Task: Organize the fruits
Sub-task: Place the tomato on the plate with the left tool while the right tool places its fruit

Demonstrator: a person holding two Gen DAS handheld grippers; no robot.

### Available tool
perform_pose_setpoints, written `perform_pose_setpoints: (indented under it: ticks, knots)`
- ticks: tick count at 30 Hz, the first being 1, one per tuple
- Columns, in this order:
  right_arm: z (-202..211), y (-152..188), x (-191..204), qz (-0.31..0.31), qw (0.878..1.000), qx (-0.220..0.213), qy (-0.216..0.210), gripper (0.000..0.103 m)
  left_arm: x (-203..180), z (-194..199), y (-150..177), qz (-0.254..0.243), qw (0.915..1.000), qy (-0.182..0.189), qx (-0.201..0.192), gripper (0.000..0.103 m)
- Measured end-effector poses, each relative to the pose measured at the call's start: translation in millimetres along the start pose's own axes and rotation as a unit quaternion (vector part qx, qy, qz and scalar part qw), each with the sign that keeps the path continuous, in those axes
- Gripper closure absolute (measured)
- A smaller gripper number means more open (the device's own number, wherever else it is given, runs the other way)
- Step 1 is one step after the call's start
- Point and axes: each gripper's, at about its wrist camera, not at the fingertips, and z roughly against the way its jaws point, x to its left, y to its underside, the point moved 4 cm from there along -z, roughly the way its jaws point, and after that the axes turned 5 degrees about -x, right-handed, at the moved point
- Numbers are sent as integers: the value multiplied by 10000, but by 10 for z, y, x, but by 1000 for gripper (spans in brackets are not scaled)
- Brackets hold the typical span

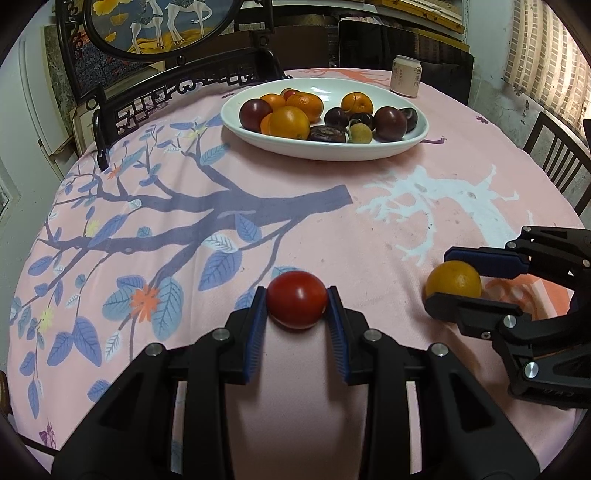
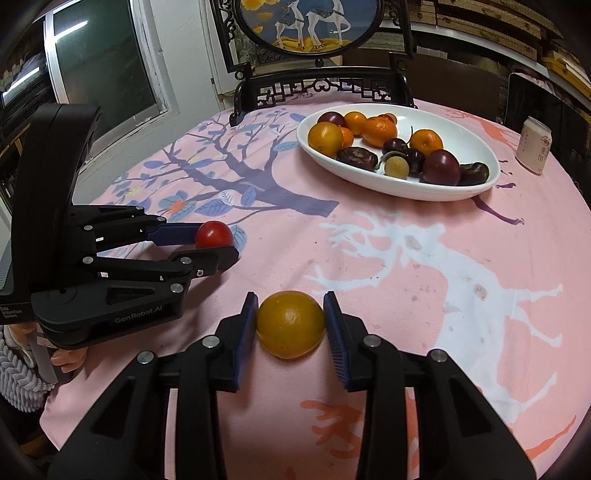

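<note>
A round red fruit (image 1: 296, 304) rests on the pink tablecloth near the front, and my left gripper (image 1: 296, 293) is shut on it, blue pads pressed to both sides. In the right wrist view the same left gripper (image 2: 218, 243) and red fruit (image 2: 212, 233) lie at the left. To its right my right gripper (image 2: 290, 297) has its pads against a yellow-orange citrus fruit (image 2: 290, 325), which sits on the cloth. From the left wrist view that right gripper (image 1: 439, 278) and orange fruit (image 1: 453, 278) show at the right edge. A white oval plate (image 1: 332, 153) at the back holds several oranges, dark plums and small fruits.
A pale drink can (image 1: 406, 75) stands behind the plate to the right. A carved dark stand with a round deer painting (image 2: 310, 22) rises at the table's far edge. A wooden chair (image 1: 554, 155) is at the right. A person's hand (image 2: 66, 360) grips the left tool.
</note>
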Motion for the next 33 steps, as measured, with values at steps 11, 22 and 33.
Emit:
perform_pose_setpoints:
  ticks: [11, 22, 33]
  knots:
    - [519, -774, -938, -1285, 9825, -1161, 683, 66, 86, 51, -1112, 91, 9969, -302, -726, 70]
    - [-89, -1418, -1552, -1485, 9754, -1158, 1147, 66, -111, -781, -1703, 227, 9979, -141, -592, 70]
    - [-581, -1345, -1785, -1296, 9791, -864, 1304, 57, -72, -1118, -1671, 301, 9983, -60, -503, 47]
